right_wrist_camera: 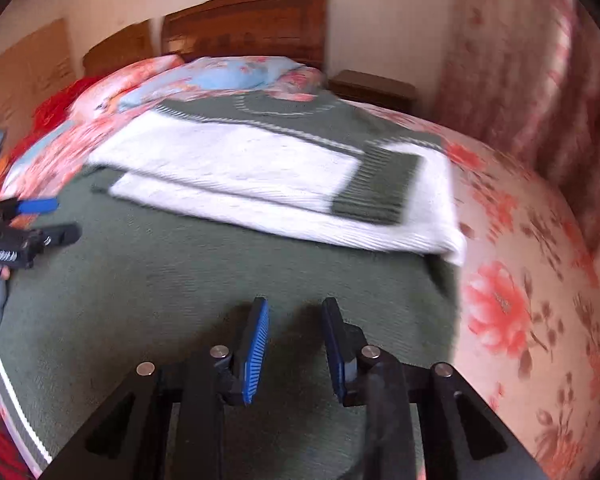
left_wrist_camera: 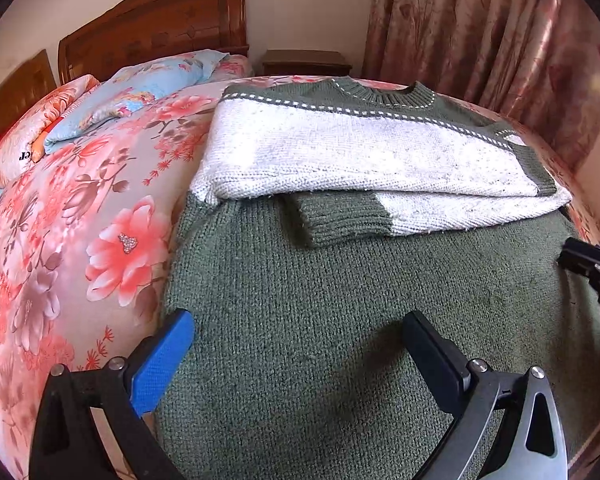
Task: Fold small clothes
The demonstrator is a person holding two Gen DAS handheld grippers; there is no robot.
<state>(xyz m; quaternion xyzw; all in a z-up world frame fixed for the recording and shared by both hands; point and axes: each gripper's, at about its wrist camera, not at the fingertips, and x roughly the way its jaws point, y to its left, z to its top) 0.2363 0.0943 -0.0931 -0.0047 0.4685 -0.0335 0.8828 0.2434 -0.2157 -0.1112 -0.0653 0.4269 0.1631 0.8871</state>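
Observation:
A green and white knit sweater (left_wrist_camera: 340, 280) (right_wrist_camera: 180, 260) lies flat on the bed, collar toward the headboard. Both white sleeves are folded across its chest, one green cuff (left_wrist_camera: 332, 220) pointing left, the other cuff (right_wrist_camera: 380, 188) lying on top at the right. My left gripper (left_wrist_camera: 296, 320) (right_wrist_camera: 66, 219) hovers open and wide over the sweater's lower left part, its blue pad near the left edge. My right gripper (right_wrist_camera: 296, 306) (left_wrist_camera: 592, 268) is over the lower right of the green body, its blue pads a narrow gap apart with nothing between them.
The sweater rests on a floral pink bedspread (left_wrist_camera: 80, 220). Pillows (left_wrist_camera: 140, 92) lie against a wooden headboard (left_wrist_camera: 156, 28) at the back left. A dark nightstand (left_wrist_camera: 306, 62) stands behind the bed, and pink curtains (left_wrist_camera: 492, 32) hang to the right.

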